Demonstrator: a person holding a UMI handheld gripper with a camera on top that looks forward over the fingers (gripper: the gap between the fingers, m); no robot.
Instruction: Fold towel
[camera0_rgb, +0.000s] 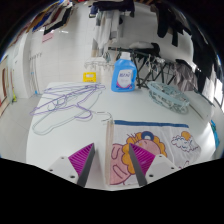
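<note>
A white towel (160, 148) with a cartoon print and a thin blue border lies flat on the white table (60, 140). It lies mostly beyond and beside the right finger. Its near left corner, with an orange and pink figure, sits in the gap between my fingers. My gripper (111, 160) hovers just over this corner. The two magenta pads (83, 156) stand well apart, and nothing is pressed between them.
Several white wire hangers (68, 104) lie on the table ahead of the left finger. A blue detergent bottle (124, 72) and a small clear container (94, 72) stand further back. A pile of clear plastic items (166, 95) lies beyond the towel. Racks and furniture stand behind.
</note>
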